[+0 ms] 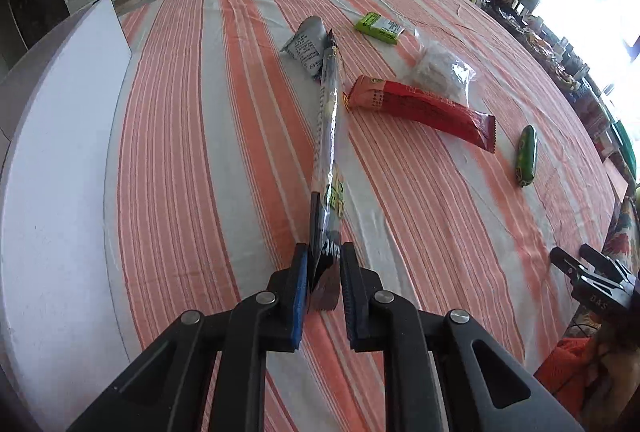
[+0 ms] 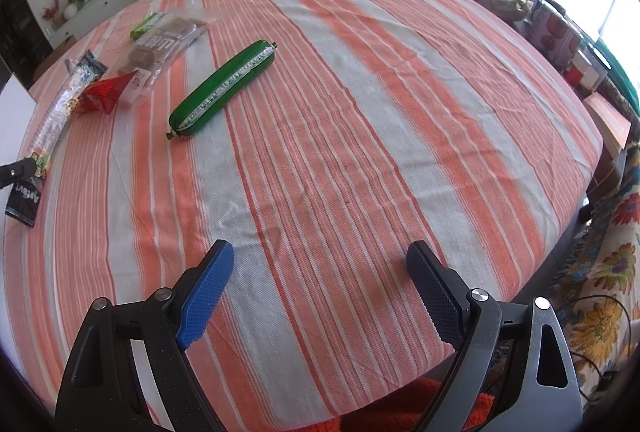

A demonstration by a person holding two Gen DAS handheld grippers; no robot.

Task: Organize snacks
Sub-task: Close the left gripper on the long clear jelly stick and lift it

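I see left gripper [image 1: 323,272] fingers pinching the long snack stick [image 1: 329,112] by its dark end | right gripper [image 2: 320,288] fingers spread above the striped surface [image 2: 360,112] | green sausage [image 2: 222,88] lies apart.

Right tool [image 2: 320,288] gapes over striped cloth [image 2: 360,112] near green sausage [image 2: 224,88].

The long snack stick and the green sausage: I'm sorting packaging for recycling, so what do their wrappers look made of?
The long snack stick looks wrapped in thin glossy plastic or foil film: it glints and crinkles. The green sausage appears cased in smooth, shiny plastic, pinched at both ends, with a pale printed strip.
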